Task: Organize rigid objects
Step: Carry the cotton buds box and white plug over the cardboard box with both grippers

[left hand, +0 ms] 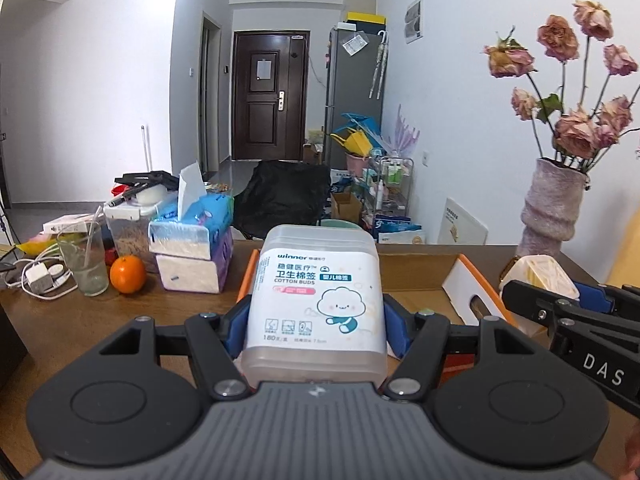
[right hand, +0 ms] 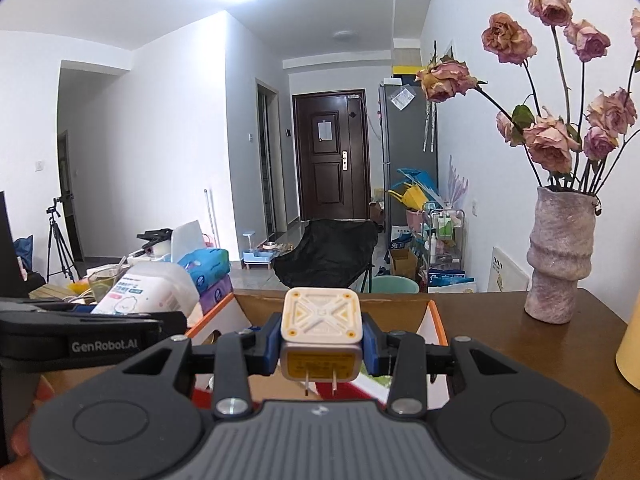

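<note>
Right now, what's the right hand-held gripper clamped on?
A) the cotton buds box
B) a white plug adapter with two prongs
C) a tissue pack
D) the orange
B: the right hand-held gripper has its blue pads closed on the white plug adapter, two metal prongs pointing back at the camera.

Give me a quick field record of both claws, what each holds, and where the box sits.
left claw: shut on the cotton buds box, held upright, label toward the camera
right claw: shut on the white charger plug, prongs toward the camera
cardboard box: open, on the wooden table, just beyond both claws
left of box: tissue packs, orange, glass
right of box: vase of dried roses
</note>
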Motion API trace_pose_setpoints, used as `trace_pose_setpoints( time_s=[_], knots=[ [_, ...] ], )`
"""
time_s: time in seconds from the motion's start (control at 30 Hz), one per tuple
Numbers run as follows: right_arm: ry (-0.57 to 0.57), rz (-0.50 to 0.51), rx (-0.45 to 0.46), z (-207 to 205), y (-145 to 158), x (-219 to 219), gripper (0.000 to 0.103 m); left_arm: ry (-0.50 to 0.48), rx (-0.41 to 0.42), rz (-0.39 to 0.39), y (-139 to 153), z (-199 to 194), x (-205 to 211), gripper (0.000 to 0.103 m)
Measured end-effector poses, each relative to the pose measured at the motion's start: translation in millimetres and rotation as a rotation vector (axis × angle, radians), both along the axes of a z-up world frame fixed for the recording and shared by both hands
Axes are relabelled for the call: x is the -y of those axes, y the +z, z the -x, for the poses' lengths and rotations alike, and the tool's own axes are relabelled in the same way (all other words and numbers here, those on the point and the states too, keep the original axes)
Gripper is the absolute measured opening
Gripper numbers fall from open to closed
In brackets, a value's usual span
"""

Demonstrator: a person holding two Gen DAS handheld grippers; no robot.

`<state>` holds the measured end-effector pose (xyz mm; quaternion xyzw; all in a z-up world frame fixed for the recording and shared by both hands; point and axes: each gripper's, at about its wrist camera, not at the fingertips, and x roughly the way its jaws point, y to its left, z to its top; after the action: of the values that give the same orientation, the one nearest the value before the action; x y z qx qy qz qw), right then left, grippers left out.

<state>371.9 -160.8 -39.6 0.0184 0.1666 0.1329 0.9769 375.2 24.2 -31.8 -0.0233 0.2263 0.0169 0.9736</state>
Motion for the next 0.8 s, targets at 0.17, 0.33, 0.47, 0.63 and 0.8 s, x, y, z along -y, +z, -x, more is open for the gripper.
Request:
trace_pose_setpoints(
  time_s=[0.17, 0.33, 0.47, 0.63, 0.8],
  knots=[
    [-0.006, 0.001, -0.010, -21.9, 2.5, -2.9, 0.038, 0.019, -0.012, -0.008, 1.2, -26.8, -0.5, 0.066],
    [-0.021, 0.011, -0.033, -49.5, 0.0, -4.3, 0.038, 0.039, -0.026, -0.020, -1.6, -52.8, 0.4, 0.066],
    [-0.036, 0.018, -0.057, -71.9, -6.2, -4.9, 0.038, 0.059, -0.071, -0.016, -9.0, -81.9, -2.0, 0.066],
    [-0.041, 0.036, -0.098, -100.8, -22.1, -6.2, 0.038, 0.086, -0.130, -0.029, -27.9, -114.3, -4.6, 0.066],
    [-0.056, 0.045, -0.149, -123.3, -44.5, -5.6, 0.038, 0.088, -0.176, -0.035, -50.6, -127.5, -5.9, 0.066]
  ],
)
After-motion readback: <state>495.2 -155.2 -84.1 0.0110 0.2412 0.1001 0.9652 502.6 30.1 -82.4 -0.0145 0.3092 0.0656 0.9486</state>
